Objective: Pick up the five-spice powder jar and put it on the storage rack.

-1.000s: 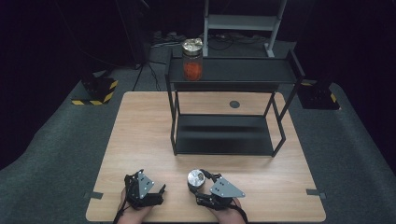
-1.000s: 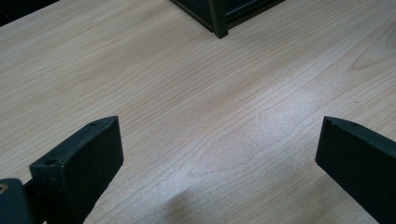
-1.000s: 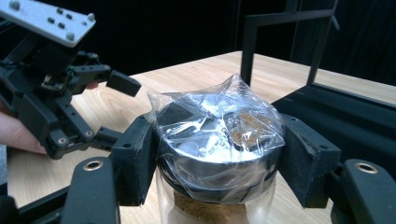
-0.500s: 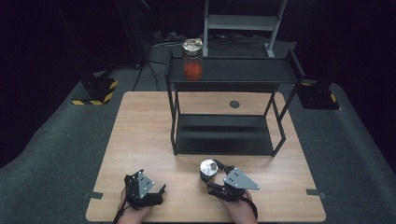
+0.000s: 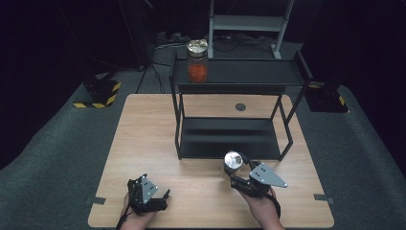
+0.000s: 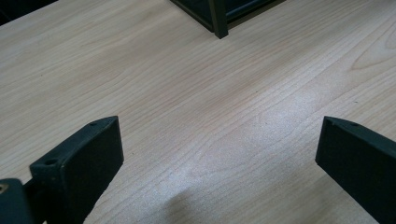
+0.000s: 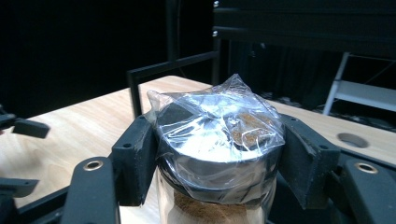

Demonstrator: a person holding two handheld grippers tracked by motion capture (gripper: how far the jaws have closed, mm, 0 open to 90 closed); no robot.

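Gripping the wrapped jar (image 5: 233, 162) upright, the right tool (image 5: 238, 173) sits just before the black rack (image 5: 230, 139); the left tool (image 5: 160, 199) gapes empty, farther off.

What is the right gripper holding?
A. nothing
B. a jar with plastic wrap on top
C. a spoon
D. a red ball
B: the right gripper has its jaws clamped on the jar, whose top is covered in crinkled clear wrap.
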